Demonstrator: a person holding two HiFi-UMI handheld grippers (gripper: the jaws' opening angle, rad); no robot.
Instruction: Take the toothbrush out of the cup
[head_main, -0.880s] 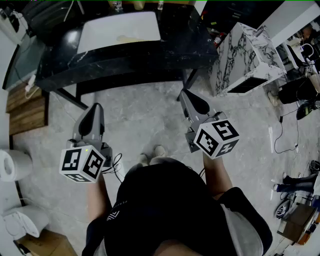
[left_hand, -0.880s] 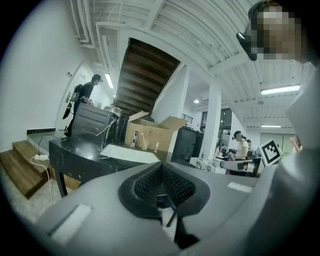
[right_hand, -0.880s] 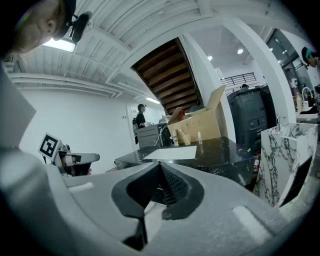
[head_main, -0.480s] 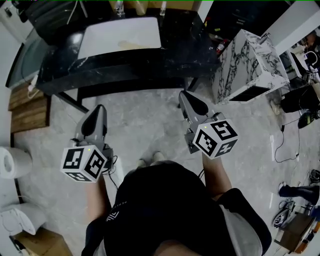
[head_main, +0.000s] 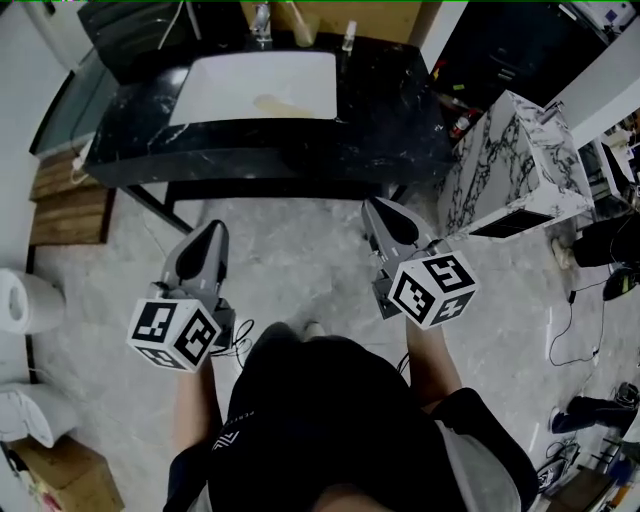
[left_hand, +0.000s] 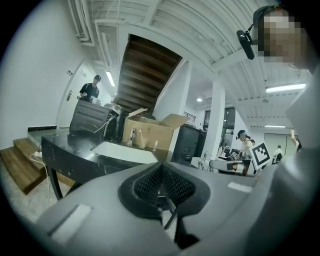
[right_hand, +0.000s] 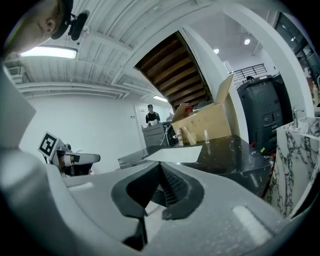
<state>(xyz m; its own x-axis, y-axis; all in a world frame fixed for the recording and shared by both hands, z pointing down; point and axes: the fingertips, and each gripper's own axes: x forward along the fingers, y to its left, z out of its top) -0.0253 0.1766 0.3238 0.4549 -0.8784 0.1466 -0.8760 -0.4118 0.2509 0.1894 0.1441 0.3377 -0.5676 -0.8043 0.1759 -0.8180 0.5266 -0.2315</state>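
Note:
At the back edge of the black marble counter (head_main: 380, 120), behind a white sink (head_main: 262, 85), stand a faucet (head_main: 262, 20), a small pale cup (head_main: 299, 30) and a little bottle (head_main: 349, 33). The cup (left_hand: 141, 140) (right_hand: 190, 136) is too small to make out a toothbrush in it. My left gripper (head_main: 213, 232) (left_hand: 160, 167) and right gripper (head_main: 378, 207) (right_hand: 161, 167) hover over the floor in front of the counter, well short of the cup. Both point toward the counter. Both are shut with nothing between their pads.
A white marble-patterned cabinet (head_main: 510, 150) stands right of the counter. A toilet (head_main: 22, 305) and wooden steps (head_main: 65, 200) are at the left. An open cardboard box (left_hand: 150, 131) sits behind the counter. Cables (head_main: 575, 300) lie on the floor at the right. People stand far off.
The counter and sink have slid lower in the head view, so I have come closer to them. Both grippers keep their pose and stay shut.

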